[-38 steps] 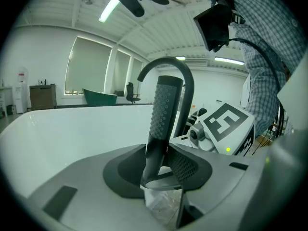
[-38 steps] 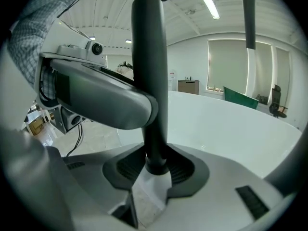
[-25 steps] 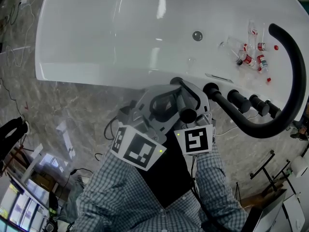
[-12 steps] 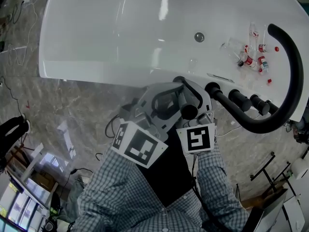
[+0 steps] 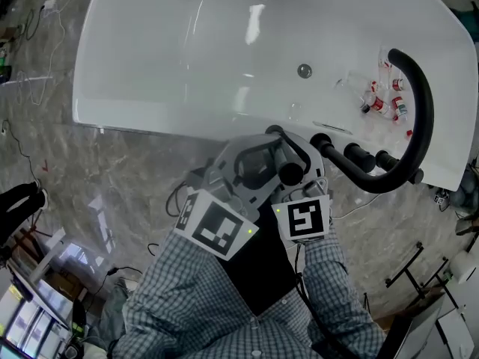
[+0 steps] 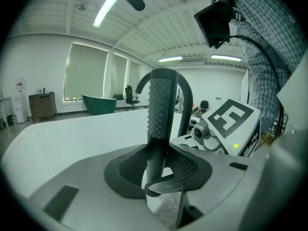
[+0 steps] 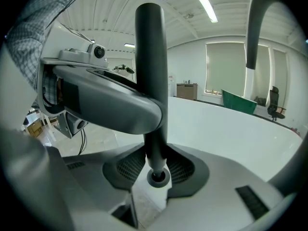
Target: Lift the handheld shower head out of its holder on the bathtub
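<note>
Lifting the handheld shower head (image 6: pixel 159 109) calls for a straight pull along its own axis, and I judge that lift to be the step in hand. The left gripper (image 6: pixel 162 172) has its fingers (image 6: pixel 190 167) pinching the dotted black handle. The right gripper (image 7: pixel 155 174) has its fingers (image 7: pixel 127 170) pressed on the smooth part of the same rod, just beside the left gripper.

The shower head stands upright at the near edge of the bathtub (image 5: pixel 187 118), beside the row of black knobs (image 5: pixel 358 155). The holder is hidden beneath the grippers, so I cannot tell whether the handle is clear of it.

Procedure:
1. Raise both grippers together, at one rate and without tilt, so that the rod does not bind.
2. Steer away from the black spout (image 5: pixel 419 111) at the bathtub's right end.
3. Allow for drag from any hose.
</note>
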Tool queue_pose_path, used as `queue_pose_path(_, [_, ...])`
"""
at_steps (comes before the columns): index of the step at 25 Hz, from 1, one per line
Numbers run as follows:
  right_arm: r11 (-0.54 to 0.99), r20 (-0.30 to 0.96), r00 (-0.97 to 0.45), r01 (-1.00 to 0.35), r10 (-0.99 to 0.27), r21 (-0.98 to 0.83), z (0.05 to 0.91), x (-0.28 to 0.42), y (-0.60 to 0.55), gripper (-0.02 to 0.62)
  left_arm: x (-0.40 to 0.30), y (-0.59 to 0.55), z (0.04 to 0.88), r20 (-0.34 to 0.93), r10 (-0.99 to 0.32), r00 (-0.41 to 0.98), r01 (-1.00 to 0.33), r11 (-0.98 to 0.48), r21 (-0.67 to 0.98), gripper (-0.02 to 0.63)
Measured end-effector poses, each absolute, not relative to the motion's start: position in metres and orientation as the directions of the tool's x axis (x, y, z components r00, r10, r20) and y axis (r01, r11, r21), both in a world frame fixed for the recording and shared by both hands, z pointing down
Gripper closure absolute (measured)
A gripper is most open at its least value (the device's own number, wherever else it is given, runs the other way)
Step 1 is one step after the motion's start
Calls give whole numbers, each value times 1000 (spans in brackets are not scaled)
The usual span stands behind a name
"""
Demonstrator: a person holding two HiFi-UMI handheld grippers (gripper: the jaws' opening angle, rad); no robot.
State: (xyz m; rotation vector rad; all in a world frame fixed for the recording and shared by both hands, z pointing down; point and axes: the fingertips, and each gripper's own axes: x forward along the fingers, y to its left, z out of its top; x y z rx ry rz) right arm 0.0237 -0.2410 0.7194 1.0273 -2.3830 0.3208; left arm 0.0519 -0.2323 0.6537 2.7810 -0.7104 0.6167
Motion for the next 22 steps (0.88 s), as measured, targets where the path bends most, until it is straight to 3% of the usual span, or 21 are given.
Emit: queue_pose_path(22, [657,541,-545,-754,-640,17,586,17,-225,466,43,-215,520,378,-450,809,-505,-861,56,487])
